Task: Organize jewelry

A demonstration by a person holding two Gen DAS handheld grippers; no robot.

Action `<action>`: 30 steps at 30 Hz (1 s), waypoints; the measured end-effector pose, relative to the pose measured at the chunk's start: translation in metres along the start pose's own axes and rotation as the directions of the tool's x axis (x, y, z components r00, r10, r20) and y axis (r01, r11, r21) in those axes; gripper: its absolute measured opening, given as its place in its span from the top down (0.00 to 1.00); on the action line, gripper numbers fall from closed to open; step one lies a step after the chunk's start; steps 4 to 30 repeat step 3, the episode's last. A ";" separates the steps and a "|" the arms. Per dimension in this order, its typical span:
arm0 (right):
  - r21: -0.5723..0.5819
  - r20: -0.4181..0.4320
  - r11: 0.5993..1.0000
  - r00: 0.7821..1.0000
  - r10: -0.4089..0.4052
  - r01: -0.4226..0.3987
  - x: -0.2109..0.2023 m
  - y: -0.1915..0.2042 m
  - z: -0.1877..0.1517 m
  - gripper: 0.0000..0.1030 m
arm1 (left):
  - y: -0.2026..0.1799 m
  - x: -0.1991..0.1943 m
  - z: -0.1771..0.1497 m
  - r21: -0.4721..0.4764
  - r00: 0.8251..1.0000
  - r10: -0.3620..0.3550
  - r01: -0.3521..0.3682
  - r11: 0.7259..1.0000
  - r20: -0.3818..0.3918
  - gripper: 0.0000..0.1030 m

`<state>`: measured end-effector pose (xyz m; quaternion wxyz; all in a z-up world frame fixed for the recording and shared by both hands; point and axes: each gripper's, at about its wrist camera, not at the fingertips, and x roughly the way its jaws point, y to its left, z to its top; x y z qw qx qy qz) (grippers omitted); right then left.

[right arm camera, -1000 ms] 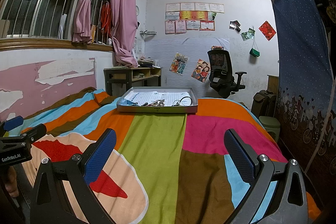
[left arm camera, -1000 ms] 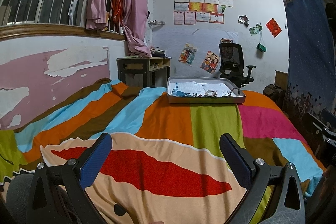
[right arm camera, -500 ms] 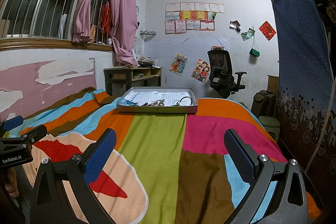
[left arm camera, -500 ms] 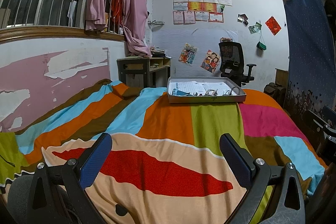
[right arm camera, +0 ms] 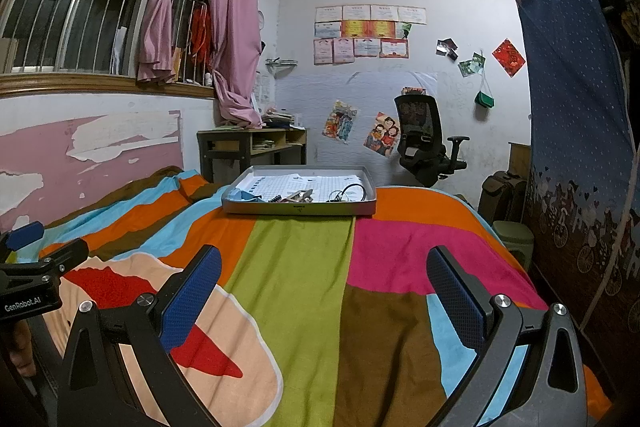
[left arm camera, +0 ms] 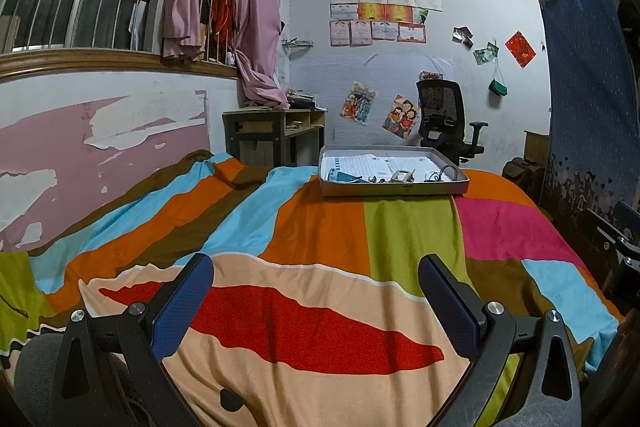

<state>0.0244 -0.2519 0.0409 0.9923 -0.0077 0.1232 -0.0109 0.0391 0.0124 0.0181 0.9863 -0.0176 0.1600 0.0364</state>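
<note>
Tray [left arm camera: 394, 187] flat on bed [left arm camera: 320, 227], keeping small jewelry [right arm camera: 298, 195] corralled. Left gripper [left arm camera: 316, 281], right gripper [right arm camera: 324, 273]: fingers spread wide, empty, well short of tray.

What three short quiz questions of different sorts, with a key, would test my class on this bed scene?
1. True or false: the tray lies on the bed.
2. Multiple choice: the left claw and right claw are A) both open and empty, B) both shut, C) one holding a necklace.
3. Fill in: behind the tray, by the far wall, stands a black office ____.

Key: 1 true; 2 A; 3 chair.
</note>
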 end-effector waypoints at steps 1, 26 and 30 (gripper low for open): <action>0.001 0.001 1.000 1.000 0.000 0.000 -0.001 0.000 0.001 0.02 | 0.002 0.002 0.000 0.000 1.000 0.002 -0.002 1.000 0.000 0.00; 0.003 0.004 1.000 1.000 0.000 0.000 -0.003 0.000 0.001 0.02 | 0.006 0.005 0.000 -0.006 1.000 0.001 -0.001 1.000 -0.003 0.00; 0.003 0.004 1.000 1.000 0.000 0.000 -0.003 0.000 0.001 0.02 | 0.006 0.005 0.000 -0.006 1.000 0.001 -0.001 1.000 -0.003 0.00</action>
